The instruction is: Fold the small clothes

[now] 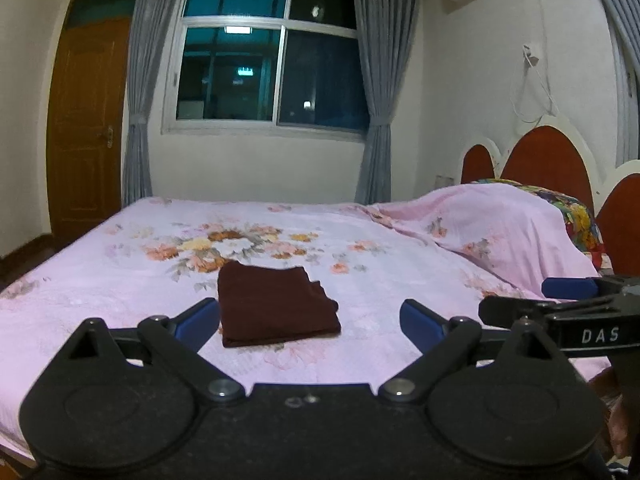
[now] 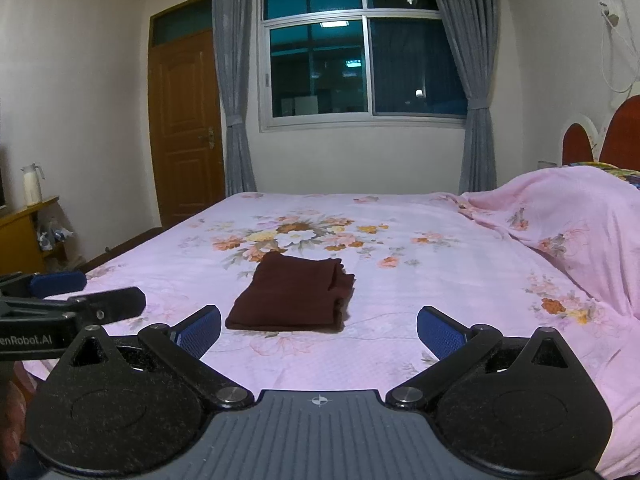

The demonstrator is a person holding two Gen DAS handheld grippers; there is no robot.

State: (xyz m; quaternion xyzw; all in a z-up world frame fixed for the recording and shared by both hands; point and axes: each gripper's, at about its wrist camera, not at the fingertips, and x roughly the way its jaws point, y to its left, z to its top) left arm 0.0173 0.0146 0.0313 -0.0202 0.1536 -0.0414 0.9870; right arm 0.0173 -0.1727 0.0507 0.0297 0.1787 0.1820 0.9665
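L gripper [image 1: 310, 322] jaws apart & empty, dark red cloth [image 1: 276, 306] lying folded on the bed [image 1: 120, 280] just ahead, R gripper [image 2: 319, 330] also spread w/ nothing in it: fold looks done, so prob just square edges, w/o dragging the sheet.

The left gripper [image 1: 310, 318] is hovering just short of the folded maroon cloth [image 1: 276, 306], its blue-padded jaws spread wide and empty. The right gripper [image 2: 318, 330] is hanging beside it, facing that cloth, jaws likewise apart and gripping nothing.
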